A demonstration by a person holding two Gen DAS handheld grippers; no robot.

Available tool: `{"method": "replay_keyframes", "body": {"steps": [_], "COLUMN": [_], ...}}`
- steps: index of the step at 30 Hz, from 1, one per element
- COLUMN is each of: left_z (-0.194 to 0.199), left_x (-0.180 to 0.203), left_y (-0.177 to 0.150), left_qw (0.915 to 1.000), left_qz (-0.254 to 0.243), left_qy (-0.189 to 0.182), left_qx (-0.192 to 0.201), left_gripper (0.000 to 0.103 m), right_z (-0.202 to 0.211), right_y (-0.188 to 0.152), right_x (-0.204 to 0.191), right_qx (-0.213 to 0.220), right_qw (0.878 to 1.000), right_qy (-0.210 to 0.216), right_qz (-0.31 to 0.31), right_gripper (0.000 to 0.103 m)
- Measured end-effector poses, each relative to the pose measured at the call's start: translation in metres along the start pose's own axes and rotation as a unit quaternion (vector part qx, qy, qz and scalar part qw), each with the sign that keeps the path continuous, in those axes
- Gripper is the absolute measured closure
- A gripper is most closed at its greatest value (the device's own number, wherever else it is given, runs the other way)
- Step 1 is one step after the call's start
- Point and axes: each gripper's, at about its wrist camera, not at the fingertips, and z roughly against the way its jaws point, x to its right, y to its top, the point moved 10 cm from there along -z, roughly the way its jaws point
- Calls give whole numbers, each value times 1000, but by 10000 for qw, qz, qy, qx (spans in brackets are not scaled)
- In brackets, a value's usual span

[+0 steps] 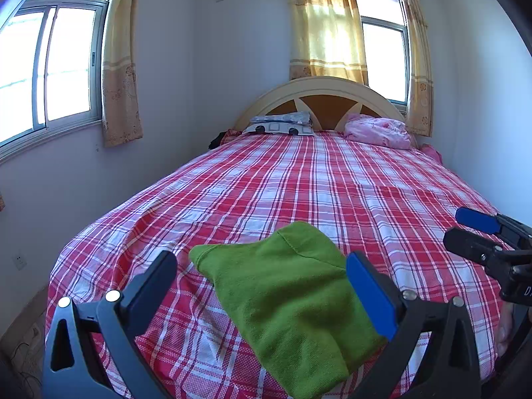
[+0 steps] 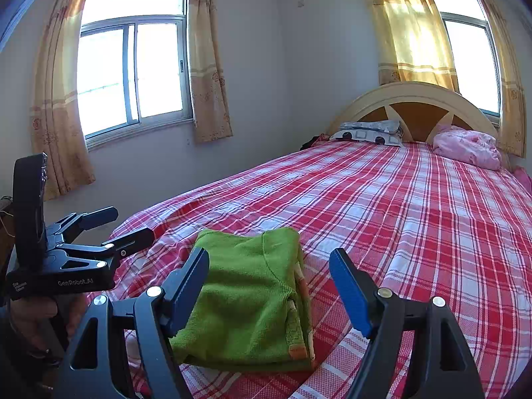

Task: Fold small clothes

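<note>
A small green garment [image 1: 286, 296] lies folded into a compact rectangle near the foot of the bed; it also shows in the right wrist view [image 2: 246, 299], with an orange-trimmed edge on its right side. My left gripper [image 1: 262, 274] is open and empty, its fingers spread either side of the garment, above it. My right gripper [image 2: 269, 274] is open and empty, hovering over the garment's right half. The right gripper also shows at the right edge of the left wrist view [image 1: 465, 229], and the left gripper shows at the left of the right wrist view [image 2: 133, 224], open.
The bed has a red and white checked sheet [image 1: 299, 179]. A patterned pillow [image 1: 282, 126] and a pink bundle of bedding [image 1: 379, 131] lie by the arched headboard [image 1: 319, 88]. Curtained windows are on the left and back walls. The bed's left edge drops to the floor.
</note>
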Motion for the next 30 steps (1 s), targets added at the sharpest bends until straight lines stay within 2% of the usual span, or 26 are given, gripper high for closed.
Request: {"method": "replay_keyframes", "body": {"steps": [11,24,30], "left_z": [-1,0,5], "left_x": [1,7,6], "left_y": [-2,-2,2], "left_qw": [10000,9998,9996], "left_qz": [-6,-191,-252], "left_qy": [-20,-63,38], "left_qx": [-21,-6,116], "left_gripper": [0,0,0], "right_z": [-1,6,8], "right_y": [-4,0,0], "right_x": [-4,-5,-5], "right_qx": [-43,115,122], "right_qw": [10000,9999,9999], "right_qy": [40,30,34], "right_qz": [4,1,7], "right_gripper": [27,27,27]}}
